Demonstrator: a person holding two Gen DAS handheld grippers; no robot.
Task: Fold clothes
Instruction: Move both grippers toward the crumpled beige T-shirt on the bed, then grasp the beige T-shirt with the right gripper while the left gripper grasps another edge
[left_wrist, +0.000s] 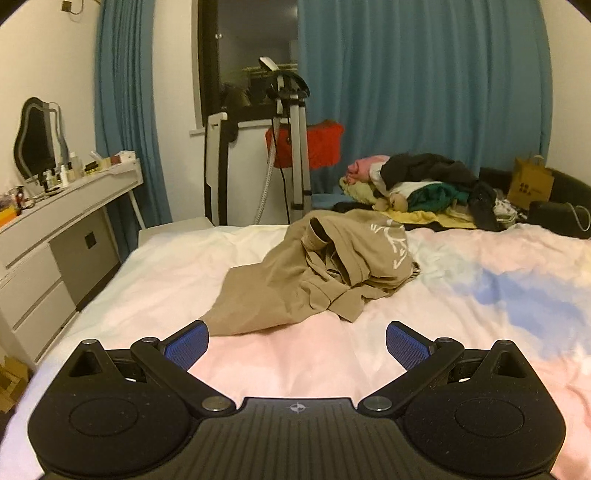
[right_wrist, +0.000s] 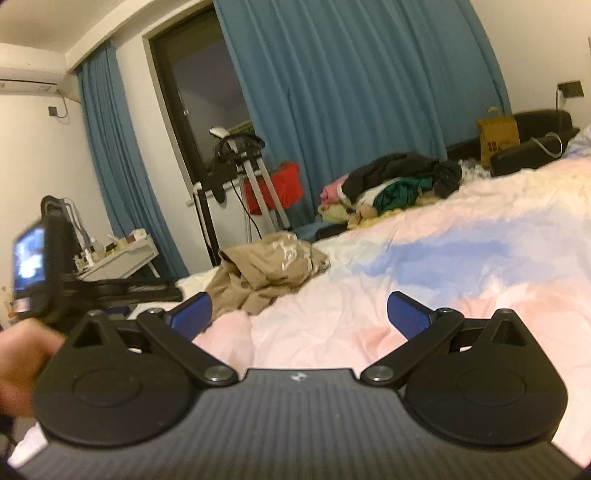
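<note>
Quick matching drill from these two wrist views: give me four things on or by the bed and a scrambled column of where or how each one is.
1 tan garment
2 clothes pile
3 paper bag
4 left gripper

A open, holding nothing
B crumpled mid-bed
C standing by the far right wall
D heaped at the bed's far edge

Pairs: 1-B, 2-D, 3-C, 4-A

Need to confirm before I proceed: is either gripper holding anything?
Nothing. The left gripper and right gripper are open, short of the tan garment.
</note>
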